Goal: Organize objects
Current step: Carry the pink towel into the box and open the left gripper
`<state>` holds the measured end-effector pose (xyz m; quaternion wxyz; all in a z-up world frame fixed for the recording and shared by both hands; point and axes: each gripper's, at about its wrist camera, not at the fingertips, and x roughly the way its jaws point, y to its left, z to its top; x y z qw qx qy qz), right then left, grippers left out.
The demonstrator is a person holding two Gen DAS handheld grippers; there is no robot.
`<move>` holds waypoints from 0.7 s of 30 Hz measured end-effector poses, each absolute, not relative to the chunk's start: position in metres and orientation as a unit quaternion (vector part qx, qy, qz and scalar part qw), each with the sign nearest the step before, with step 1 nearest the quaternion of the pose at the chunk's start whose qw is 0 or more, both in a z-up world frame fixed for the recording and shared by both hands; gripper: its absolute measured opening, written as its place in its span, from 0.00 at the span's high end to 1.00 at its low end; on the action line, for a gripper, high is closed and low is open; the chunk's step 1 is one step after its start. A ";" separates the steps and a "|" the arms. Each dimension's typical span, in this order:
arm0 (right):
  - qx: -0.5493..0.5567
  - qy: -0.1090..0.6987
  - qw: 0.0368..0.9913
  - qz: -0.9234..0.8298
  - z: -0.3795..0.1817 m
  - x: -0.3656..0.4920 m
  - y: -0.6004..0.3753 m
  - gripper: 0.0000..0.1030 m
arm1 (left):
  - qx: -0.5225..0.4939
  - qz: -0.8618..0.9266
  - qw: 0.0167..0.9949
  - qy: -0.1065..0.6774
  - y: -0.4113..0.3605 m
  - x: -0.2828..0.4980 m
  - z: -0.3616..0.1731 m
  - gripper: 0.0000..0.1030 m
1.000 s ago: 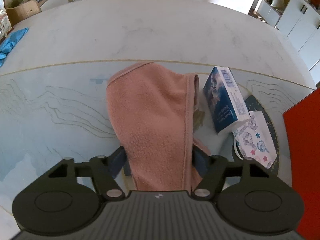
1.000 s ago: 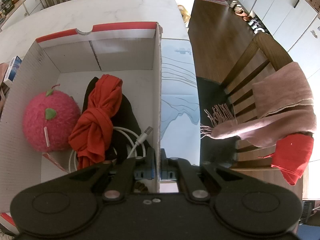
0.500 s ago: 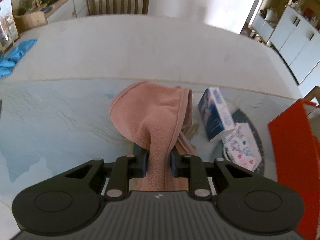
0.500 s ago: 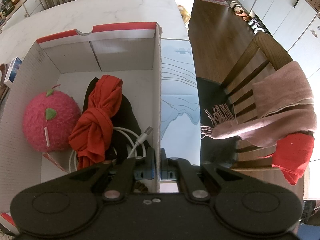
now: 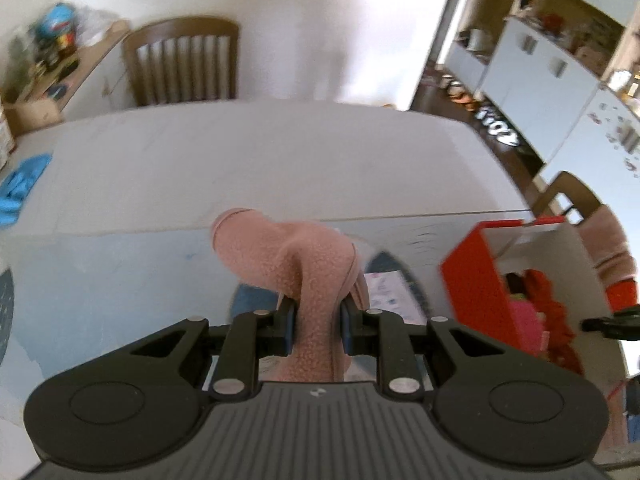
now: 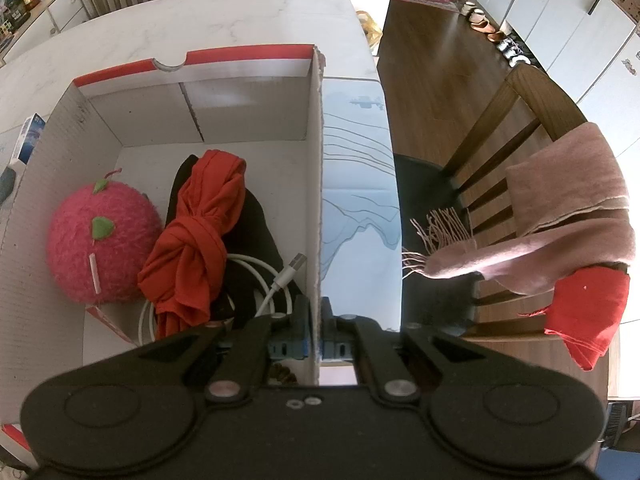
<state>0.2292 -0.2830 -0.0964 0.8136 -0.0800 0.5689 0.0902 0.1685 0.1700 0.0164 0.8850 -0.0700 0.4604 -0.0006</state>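
The left gripper (image 5: 317, 330) is clamped on the pink cloth (image 5: 308, 276), which is held clear of the table (image 5: 280, 152); its jaws were closing within the last second. At 3 o'clock stands the red box (image 5: 472, 296). The right gripper (image 6: 316, 322) is pinched on the box wall (image 6: 316, 184). Inside, from 9 o'clock: pink plush ball (image 6: 100, 240), red garment (image 6: 200, 240), white cable (image 6: 276, 280).

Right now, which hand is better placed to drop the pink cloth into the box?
Left. The left gripper is already shut on the pink cloth, lifted beside the box. The right gripper is busy pinching the box wall, steadying it.
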 end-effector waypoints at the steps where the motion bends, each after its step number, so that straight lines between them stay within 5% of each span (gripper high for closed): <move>1: -0.080 0.569 0.814 0.090 -0.096 0.229 -0.283 0.98 | -0.067 -0.010 0.887 0.457 0.164 0.168 0.023 0.80; 21: -0.081 0.565 0.816 0.090 -0.096 0.228 -0.282 0.98 | 0.004 -0.237 0.889 0.392 -0.009 0.189 0.092 0.80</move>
